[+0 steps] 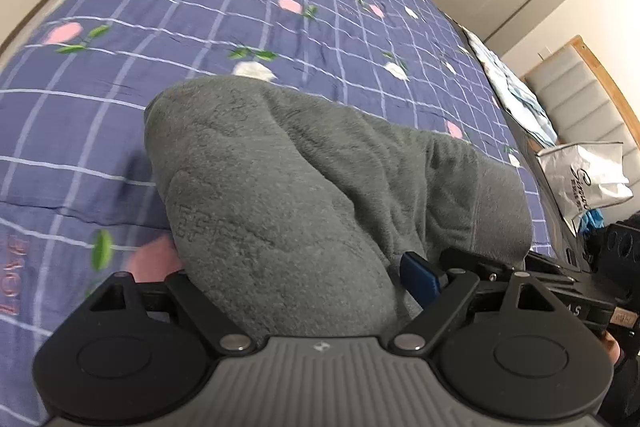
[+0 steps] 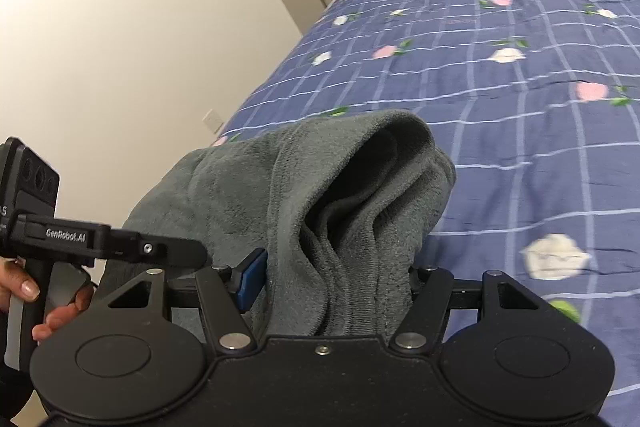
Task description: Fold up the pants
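The left gripper (image 1: 304, 291) is sitting at the bottom of the left wrist view with its jaws set fairly wide and a thick bundle of the grey fleece pants (image 1: 320, 187) filling the gap between them; the fingertips are buried in the cloth, but the fabric is bunching there as though it is being pinched. The pants are bulging up and away from the tool in a rounded heap, lying over the blue checked bedspread (image 1: 240, 7) with its pink and white flowers. At the right edge the right gripper (image 1: 560, 283) is pressing in close beside the same bundle, and a white shopping bag (image 1: 584, 179) is resting past the edge of the bed near a padded headboard (image 1: 576, 95). In the right wrist view the right gripper (image 2: 332, 287) is clamping several stacked folds of the pants (image 2: 320, 195), one blue finger pad (image 2: 252, 279) pressing against the cloth's left side. An open cuff is gaping dark at the top of the heap. At the left the left gripper (image 2: 120, 247) is showing side-on, its handle being gripped by the left hand (image 2: 40, 303), with a bare wall (image 2: 120, 27) behind.
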Motion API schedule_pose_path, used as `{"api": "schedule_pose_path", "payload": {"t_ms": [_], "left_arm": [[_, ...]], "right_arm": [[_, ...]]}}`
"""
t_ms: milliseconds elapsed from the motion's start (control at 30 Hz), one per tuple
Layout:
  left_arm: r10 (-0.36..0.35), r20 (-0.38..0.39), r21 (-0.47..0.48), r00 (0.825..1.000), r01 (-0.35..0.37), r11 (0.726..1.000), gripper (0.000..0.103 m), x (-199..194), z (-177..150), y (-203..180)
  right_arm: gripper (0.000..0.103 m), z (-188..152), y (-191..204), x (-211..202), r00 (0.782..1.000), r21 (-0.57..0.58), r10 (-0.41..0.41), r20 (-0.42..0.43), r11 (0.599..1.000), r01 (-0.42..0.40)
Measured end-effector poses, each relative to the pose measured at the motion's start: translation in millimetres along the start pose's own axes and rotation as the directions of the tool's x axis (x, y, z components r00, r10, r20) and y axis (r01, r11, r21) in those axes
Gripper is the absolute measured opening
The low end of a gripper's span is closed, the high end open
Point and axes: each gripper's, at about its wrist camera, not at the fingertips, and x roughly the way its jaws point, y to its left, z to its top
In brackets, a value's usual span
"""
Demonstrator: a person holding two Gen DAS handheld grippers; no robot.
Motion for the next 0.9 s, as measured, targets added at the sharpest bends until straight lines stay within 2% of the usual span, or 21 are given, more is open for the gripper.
{"api": "schedule_pose_path", "payload": {"t_ms": [233,367,467,600,700,733,800,900], "left_arm": [[0.073,0.048,-0.019,0.996,-0.072,0.997,0.088,-43,2,38],[0.103,0.035,-0.034,0.994,-0.102,0.994,0.088,-53,0,66],[0.115,0.006,-0.061,0.993,-0.115,0.991,0.088,-44,-6,82],[0.113,0.028,-0.063,0.993,-0.111,0.992,0.090,-45,-18,91],[0.132,0.045,-0.067,0.990,-0.129,0.989,0.096,-52,-24,91],[0.151,0.055,-0.069,0.987,-0.147,0.987,0.098,-56,-27,91],[0.191,0.080,-0.072,0.978,-0.186,0.980,0.099,-65,-33,89],[0.203,0.148,-0.063,0.968,-0.196,0.979,0.103,-85,-44,84]], "right_arm": [[0.065,-2,48,29,0.997,0.004,0.082,-0.001,0.997,-0.082],[0.065,-12,69,48,0.995,0.012,0.099,-0.019,0.995,-0.099],[0.065,-22,74,61,0.998,0.016,0.057,-0.016,0.998,-0.057],[0.076,-29,73,63,1.000,0.046,0.013,0.003,0.999,-0.013],[0.087,-35,80,61,1.000,-0.020,-0.026,-0.006,0.999,0.026],[0.093,-37,84,59,0.999,-0.043,-0.045,-0.002,0.998,0.045],[0.099,-43,90,53,0.996,-0.065,-0.086,0.024,0.994,0.088],[0.102,-52,97,41,0.988,-0.077,-0.136,0.078,0.987,0.142]]}}
